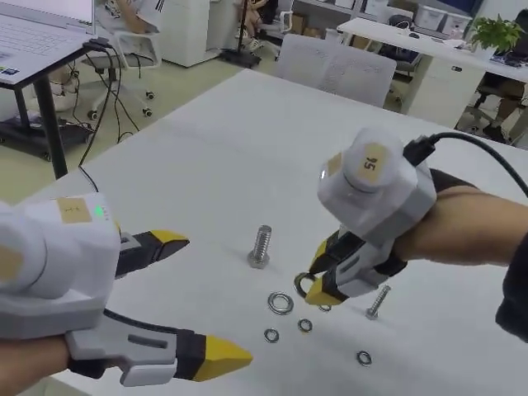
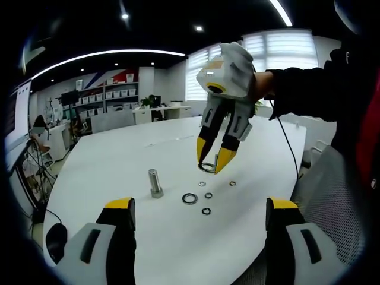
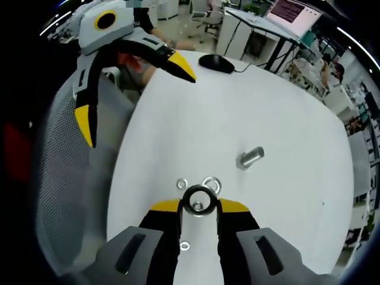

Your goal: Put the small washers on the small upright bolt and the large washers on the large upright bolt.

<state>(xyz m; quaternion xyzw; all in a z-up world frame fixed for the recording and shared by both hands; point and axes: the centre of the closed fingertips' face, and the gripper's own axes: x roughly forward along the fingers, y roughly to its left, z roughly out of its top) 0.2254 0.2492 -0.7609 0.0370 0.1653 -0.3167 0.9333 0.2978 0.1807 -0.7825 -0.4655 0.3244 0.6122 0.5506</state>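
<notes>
Left claw (image 1: pixel 206 299) hangs spread and holding nothing at the near left of the surface (image 1: pixel 247 148). To its right the large bolt (image 1: pixel 261 246) stands head down, its long axis vertical and threads up. Further right and nearer the bolt, the right claw (image 1: pixel 312 285) points down, pinching a large washer (image 1: pixel 304 285) roughly level just above the loose washers (image 1: pixel 304 325), so the coming move likely runs leftward and over the bolt's top; the small bolt (image 1: pixel 378 302) sits just beyond.

Right gripper (image 2: pixel 211 165) around large washer (image 2: pixel 208 171); upright bolt (image 2: pixel 155 183), loose washers (image 2: pixel 190 198) on table (image 2: pixel 119 160)
</notes>
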